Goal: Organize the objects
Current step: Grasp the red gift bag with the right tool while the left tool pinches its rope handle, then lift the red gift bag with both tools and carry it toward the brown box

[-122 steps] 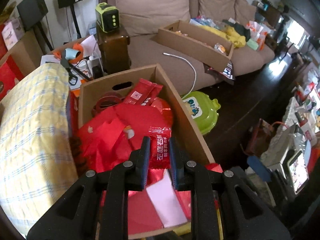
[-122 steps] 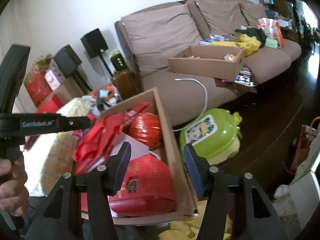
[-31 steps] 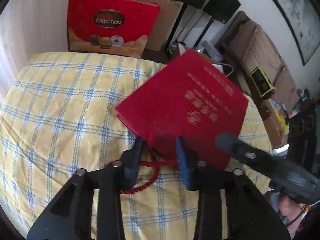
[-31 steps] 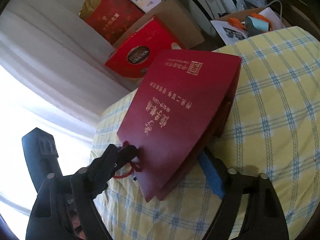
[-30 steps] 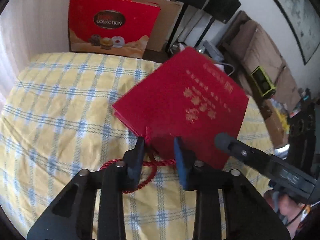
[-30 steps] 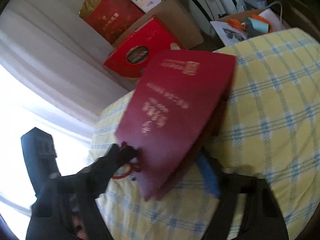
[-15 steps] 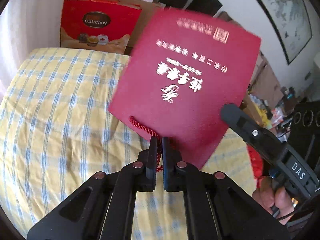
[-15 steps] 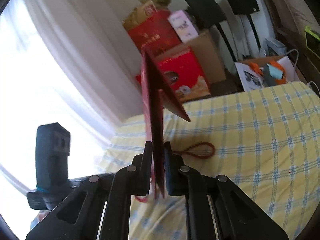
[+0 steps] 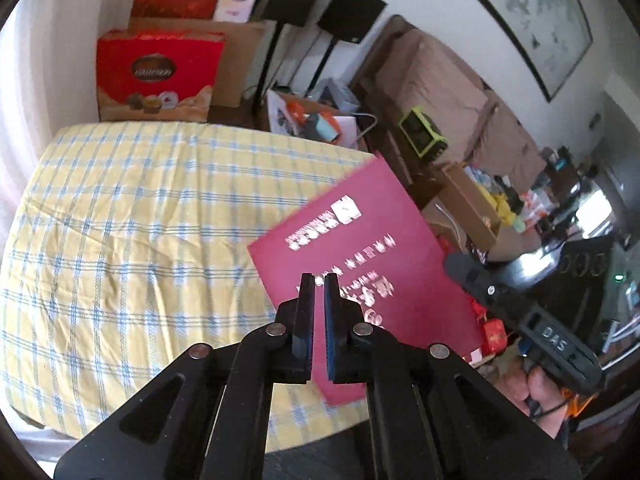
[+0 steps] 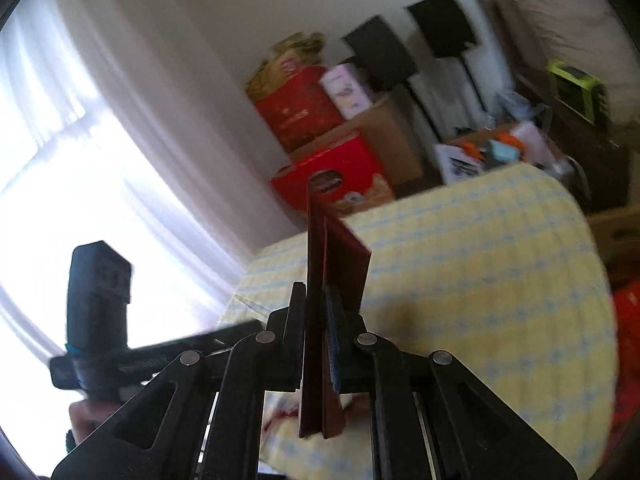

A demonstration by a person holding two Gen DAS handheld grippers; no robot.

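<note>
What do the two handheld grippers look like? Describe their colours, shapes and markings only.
Left gripper: matte black angular linkage arms with silver round pivot pins and flat fingers lined with blue ribbed pads. Right gripper: the same black build, silver pins and a blue pad. Seen from the left wrist, its black handle carries pale lettering "DAS".

The gift bag (image 9: 372,264) hangs above the lower right part of the checked cloth (image 9: 132,216) — behind the cloth stands a biscuit box (image 9: 156,76), with speakers (image 9: 352,12) at upper centre and a sofa (image 9: 448,92) at upper right.

Right claw (image 10: 318,300) clamped on red bag (image 10: 320,280), checked cloth (image 10: 480,272) beyond
</note>
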